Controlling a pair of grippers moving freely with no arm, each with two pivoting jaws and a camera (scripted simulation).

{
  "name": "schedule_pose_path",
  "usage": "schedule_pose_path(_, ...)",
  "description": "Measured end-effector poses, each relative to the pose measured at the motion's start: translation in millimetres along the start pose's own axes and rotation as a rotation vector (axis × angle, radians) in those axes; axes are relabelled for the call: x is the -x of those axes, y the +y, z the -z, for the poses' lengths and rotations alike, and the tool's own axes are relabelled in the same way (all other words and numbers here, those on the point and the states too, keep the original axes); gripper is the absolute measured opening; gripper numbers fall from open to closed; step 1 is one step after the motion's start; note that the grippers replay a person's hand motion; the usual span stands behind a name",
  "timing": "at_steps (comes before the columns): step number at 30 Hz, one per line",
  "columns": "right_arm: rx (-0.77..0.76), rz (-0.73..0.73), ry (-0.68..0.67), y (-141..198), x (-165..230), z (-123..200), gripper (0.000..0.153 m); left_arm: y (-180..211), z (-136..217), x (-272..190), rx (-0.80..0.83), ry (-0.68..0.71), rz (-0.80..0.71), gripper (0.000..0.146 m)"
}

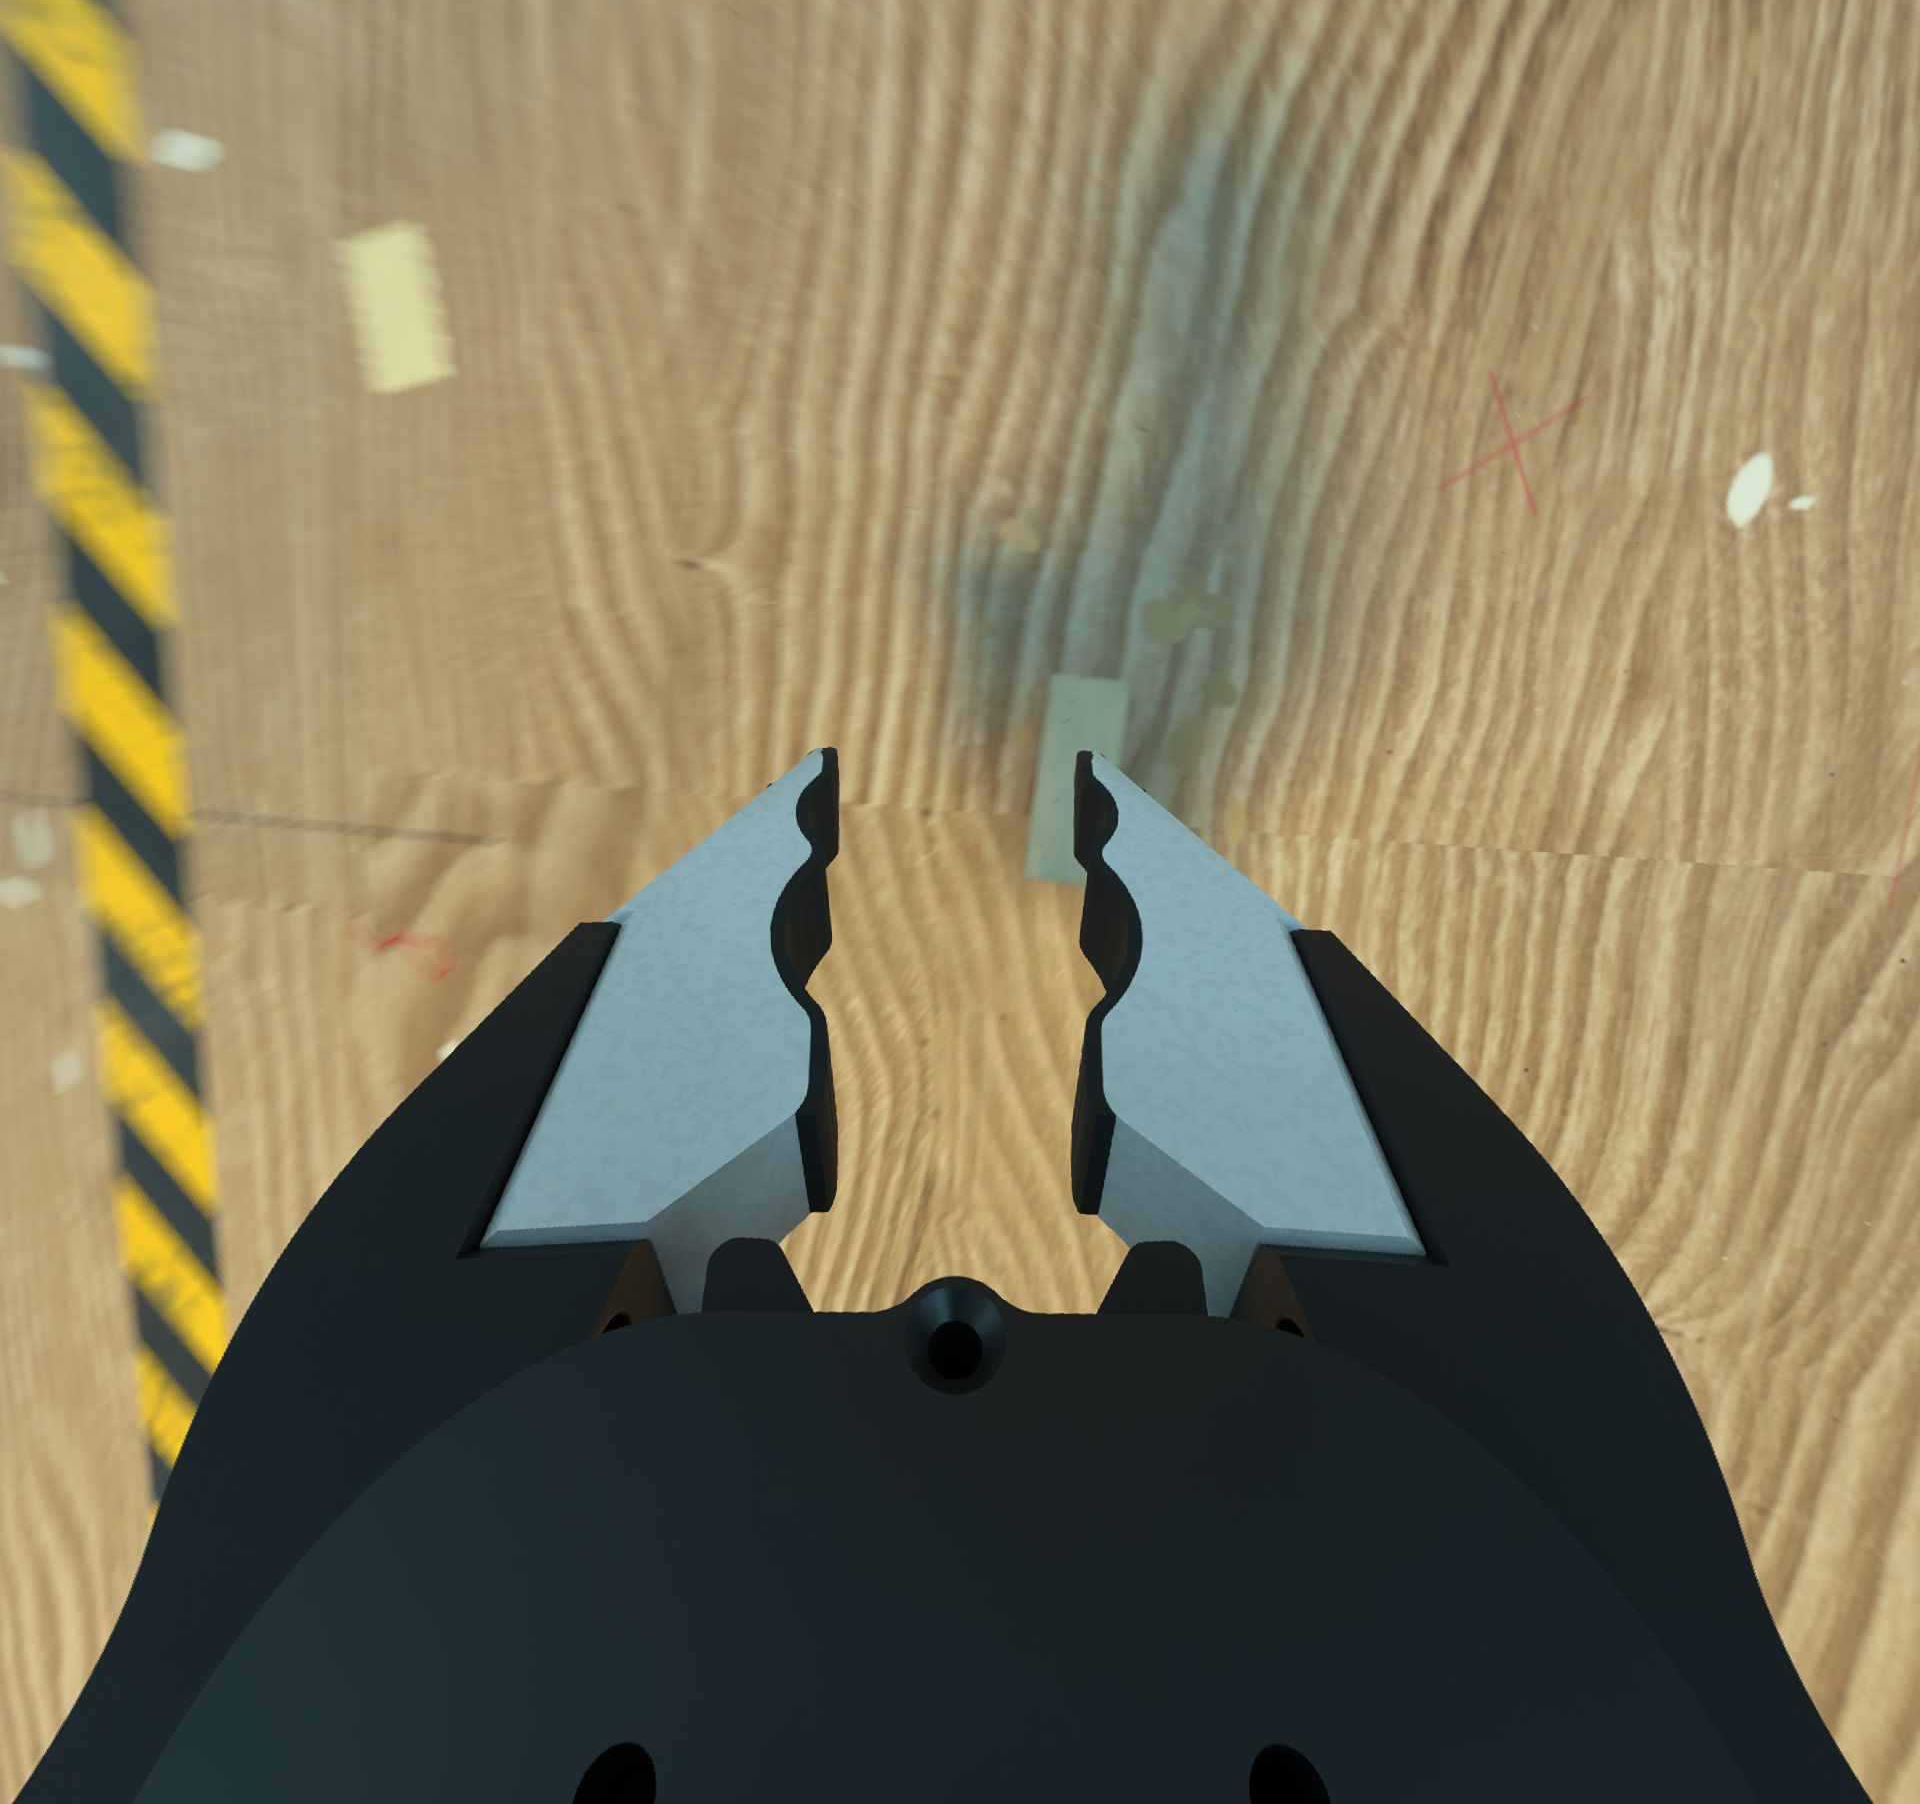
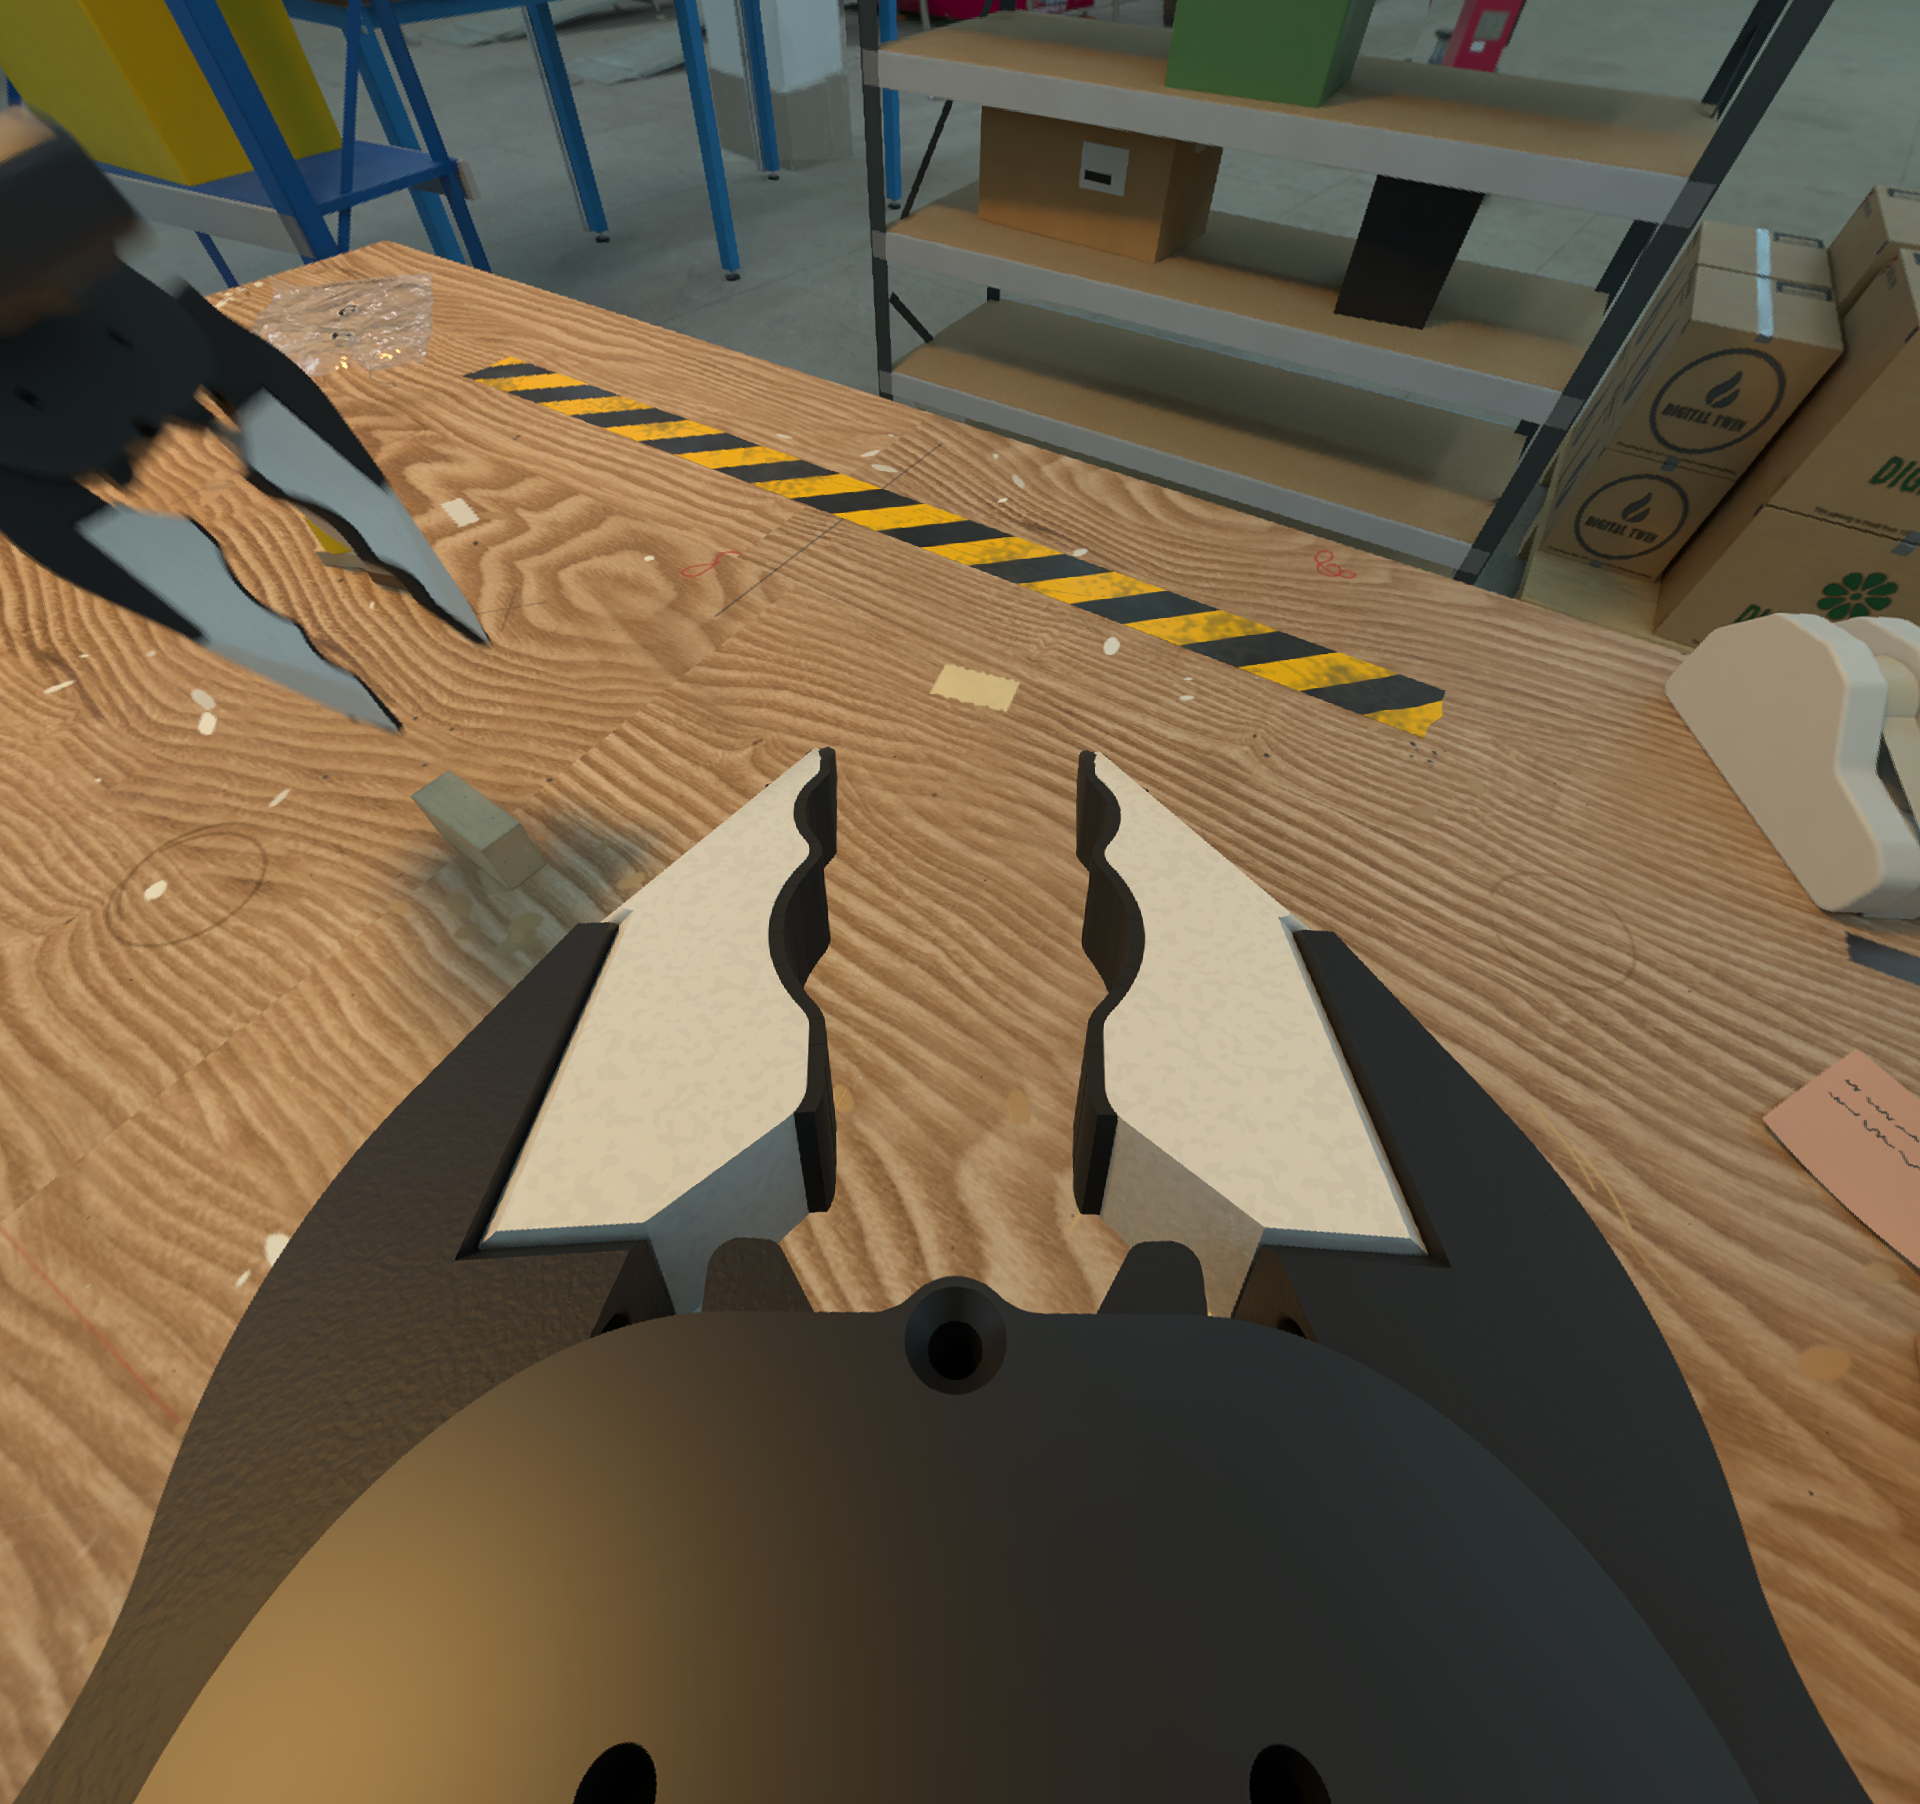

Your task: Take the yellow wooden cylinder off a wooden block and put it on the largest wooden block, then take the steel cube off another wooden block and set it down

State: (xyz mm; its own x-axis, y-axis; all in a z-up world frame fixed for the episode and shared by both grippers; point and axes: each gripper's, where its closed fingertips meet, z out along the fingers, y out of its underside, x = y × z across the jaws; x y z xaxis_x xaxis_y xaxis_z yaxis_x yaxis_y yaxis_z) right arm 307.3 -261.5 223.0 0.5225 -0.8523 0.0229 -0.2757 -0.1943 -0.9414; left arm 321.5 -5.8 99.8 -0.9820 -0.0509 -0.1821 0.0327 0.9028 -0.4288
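My left gripper (image 1: 954, 757) is open and empty, pointing down at the wooden table (image 1: 727, 507). A small pale wooden block (image 1: 1081, 715) lies just past its right fingertip, partly hidden by it. In the right wrist view this block (image 2: 478, 824) lies alone on the table, left of my right gripper (image 2: 954, 757), which is open and empty above bare wood. The left gripper (image 2: 438, 682) shows blurred at the upper left. Behind its fingers a bit of yellow (image 2: 330, 536) sits on a wooden piece; I cannot tell what it is. No steel cube is in view.
A yellow-black hazard tape strip (image 2: 935, 528) crosses the table's far side and also shows in the left wrist view (image 1: 104, 611). A white tape dispenser (image 2: 1818, 767) and a pink note (image 2: 1860, 1141) lie at the right. A crumpled plastic bag (image 2: 348, 320) lies at the far left corner. Shelves stand beyond.
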Motion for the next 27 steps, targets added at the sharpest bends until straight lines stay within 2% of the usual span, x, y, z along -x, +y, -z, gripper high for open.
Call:
schedule_pose_path(4,-0.014,-0.007,-0.001,-2,-1,2,0.046,22,80,38,-0.123,-0.24,0.1,0.041)
schedule_pose_path(7,-0.025,-0.008,0.001,-4,-1,3,0.046,85,125,71,-0.05,-0.368,0.28,0.04)
schedule_pose_path(9,-0.028,-0.005,0.0,-6,0,3,0.046,138,136,89,0.061,-0.429,0.402,0.039)
schedule_pose_path(11,-0.017,0.001,0.003,-4,0,2,0.046,182,128,98,0.142,-0.431,0.452,0.04)
schedule_pose_path(16,0.015,0.0,0.017,3,-3,1,0.046,259,82,91,0.298,-0.316,0.397,0.045)
schedule_pose_path(27,0.038,-0.024,0.054,12,-15,2,0.046,297,53,97,0.367,-0.209,0.345,0.039)
